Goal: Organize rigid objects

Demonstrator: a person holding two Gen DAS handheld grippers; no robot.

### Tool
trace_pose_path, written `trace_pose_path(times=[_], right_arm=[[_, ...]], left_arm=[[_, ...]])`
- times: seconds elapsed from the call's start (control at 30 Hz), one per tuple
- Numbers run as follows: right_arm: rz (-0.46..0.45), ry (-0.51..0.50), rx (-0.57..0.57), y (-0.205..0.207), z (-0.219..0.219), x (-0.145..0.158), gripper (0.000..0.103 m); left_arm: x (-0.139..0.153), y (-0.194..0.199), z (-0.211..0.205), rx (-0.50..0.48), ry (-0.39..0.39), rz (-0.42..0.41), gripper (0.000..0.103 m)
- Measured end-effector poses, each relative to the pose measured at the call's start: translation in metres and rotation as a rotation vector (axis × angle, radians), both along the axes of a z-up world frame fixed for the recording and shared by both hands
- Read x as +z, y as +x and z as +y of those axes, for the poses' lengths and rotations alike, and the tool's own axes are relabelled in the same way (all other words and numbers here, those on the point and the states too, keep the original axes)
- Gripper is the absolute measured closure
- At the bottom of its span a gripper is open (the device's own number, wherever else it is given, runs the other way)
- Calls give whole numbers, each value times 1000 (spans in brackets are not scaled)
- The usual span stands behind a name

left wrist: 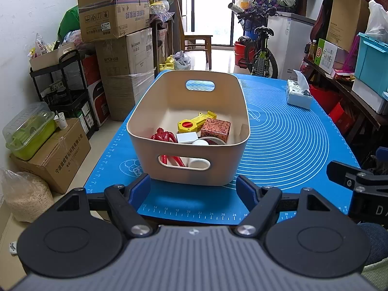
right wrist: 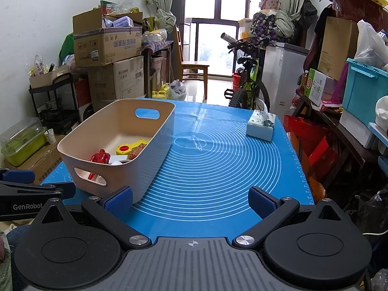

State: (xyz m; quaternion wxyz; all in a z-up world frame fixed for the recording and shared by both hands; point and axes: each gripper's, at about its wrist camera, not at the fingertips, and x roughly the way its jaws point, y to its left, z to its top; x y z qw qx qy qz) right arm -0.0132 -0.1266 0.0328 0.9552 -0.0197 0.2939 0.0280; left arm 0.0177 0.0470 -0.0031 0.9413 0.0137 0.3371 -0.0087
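Gaping wide, both grippers' jaws empty; left gripper (left wrist: 192, 189) faces basket (left wrist: 155, 111), right gripper (right wrist: 191, 200) beside.

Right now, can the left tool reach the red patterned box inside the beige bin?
Probably yes. The left tool is open and empty, just before the bin. The bin has no lid, and the red patterned box lies uncovered, so coming over the near wall from above looks free.

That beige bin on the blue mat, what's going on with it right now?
Nothing is being held. The beige bin sits on the blue mat with a red toy, yellow tool, patterned box and other small items inside. The left hand-held gripper and right hand-held gripper are both open near the table's front edge.
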Motion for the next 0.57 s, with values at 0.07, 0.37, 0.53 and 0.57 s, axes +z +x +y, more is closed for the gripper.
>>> trace_pose_path(times=[0.07,0.37,0.53,0.57], right_arm=[[3,2,-1,0,1,-1,2],[5,3,0,0,1,-2,2],[5,4,0,0,1,-2,2],[5,4,0,0,0,-1,2]], left_arm=[[1,0,-1,1,-2,-2,25],[3,1,-2,1,-4,-5,25],[3,1,-2,0,-6,-5,25],[3,0,-2,0,-6,-4,25]])
